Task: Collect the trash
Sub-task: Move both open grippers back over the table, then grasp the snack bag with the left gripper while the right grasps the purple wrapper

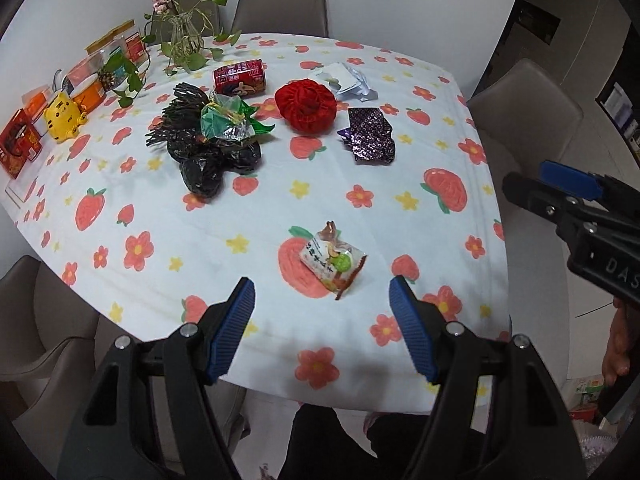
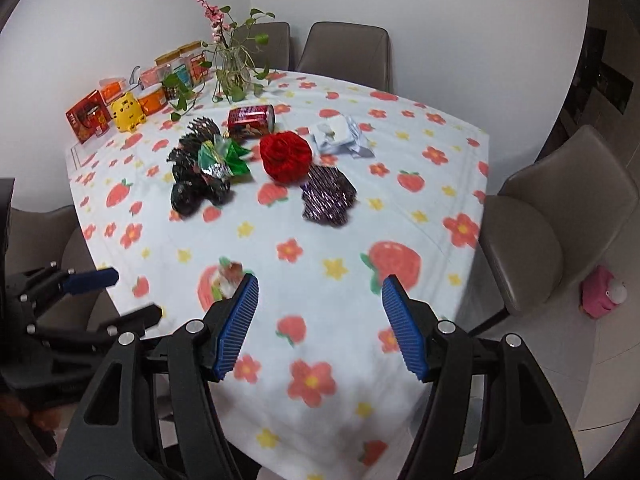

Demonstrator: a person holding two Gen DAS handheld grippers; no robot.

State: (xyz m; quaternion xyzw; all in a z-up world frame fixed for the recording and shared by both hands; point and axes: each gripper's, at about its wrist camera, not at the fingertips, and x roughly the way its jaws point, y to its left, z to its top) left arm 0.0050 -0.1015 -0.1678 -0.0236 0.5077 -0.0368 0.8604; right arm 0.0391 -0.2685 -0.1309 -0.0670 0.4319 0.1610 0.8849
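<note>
On the table (image 1: 400, 168): snack packet (image 1: 333, 258), purple wrapper (image 1: 370, 134), red can (image 1: 240, 77), black bag (image 1: 200, 140).
Left gripper (image 1: 322, 330): jaws spread, empty.
Right gripper (image 2: 319, 326): jaws spread, empty.

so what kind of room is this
Most likely a home dining area: a table with a flower-and-strawberry tablecloth, upholstered dining chairs around it, and a glass vase of trailing plants near the wall.

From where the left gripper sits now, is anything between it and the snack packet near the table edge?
Nothing visible. The left gripper is open, and only bare tablecloth lies between it and the snack packet.
</note>
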